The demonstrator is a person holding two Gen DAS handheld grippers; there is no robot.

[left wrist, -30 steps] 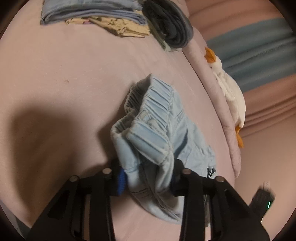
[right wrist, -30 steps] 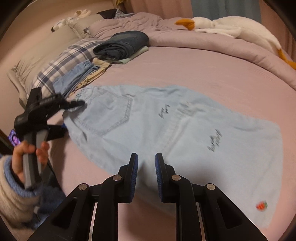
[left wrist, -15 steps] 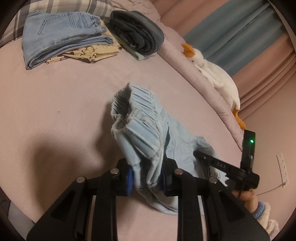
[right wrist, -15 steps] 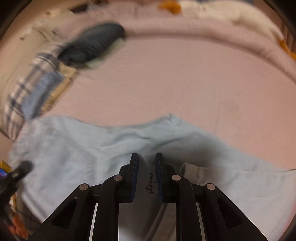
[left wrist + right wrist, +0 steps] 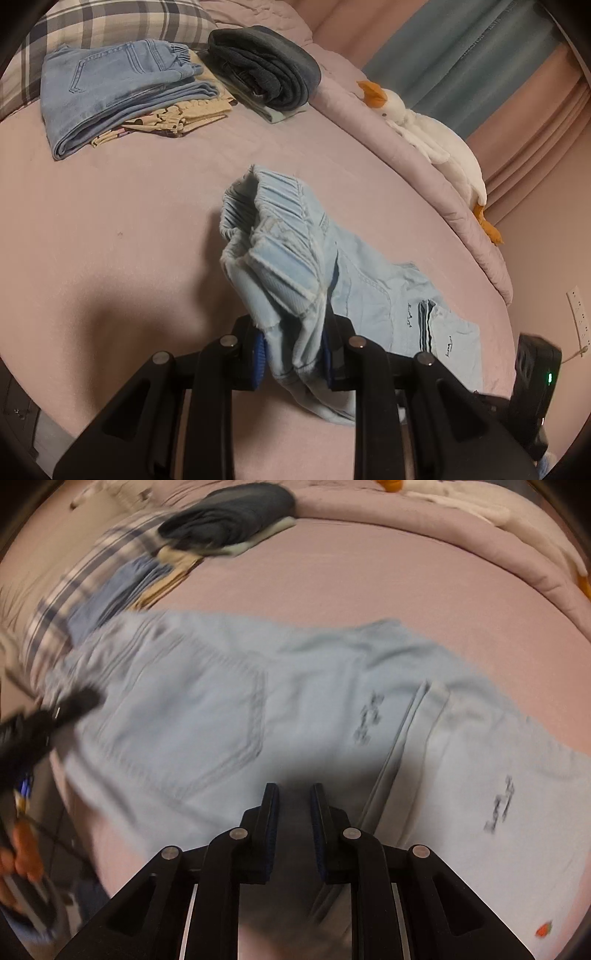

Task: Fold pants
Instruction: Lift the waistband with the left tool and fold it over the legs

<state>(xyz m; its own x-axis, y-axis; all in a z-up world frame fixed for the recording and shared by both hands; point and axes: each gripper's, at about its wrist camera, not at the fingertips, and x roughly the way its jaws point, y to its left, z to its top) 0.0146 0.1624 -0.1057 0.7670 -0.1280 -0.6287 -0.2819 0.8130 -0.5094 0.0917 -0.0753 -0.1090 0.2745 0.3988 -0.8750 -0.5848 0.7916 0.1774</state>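
Observation:
The light blue pants [image 5: 291, 266] lie on the pink bed sheet [image 5: 110, 229]. My left gripper [image 5: 293, 349] is shut on their bunched elastic waistband and holds it raised above the bed. In the right wrist view the pants [image 5: 229, 709] spread across the bed, blurred, back pocket up, with a leg folded over at the right. My right gripper [image 5: 293, 801] hovers just above the pants, its jaws a narrow gap apart with nothing between them. The left gripper [image 5: 44, 727] shows at the pants' left edge. The right gripper's body shows at the left wrist view's lower right [image 5: 535, 373].
Folded blue jeans [image 5: 118, 92] on a yellow patterned garment, and a folded dark pair [image 5: 266, 70], sit near a plaid pillow [image 5: 110, 26] at the head of the bed. A white goose plush [image 5: 432, 136] lies on the rolled duvet along the far edge.
My left gripper has kept the waistband and tilted up, bringing the folded stacks further into view. My right gripper has drawn back over the pants, whose pocket and folded leg show again.

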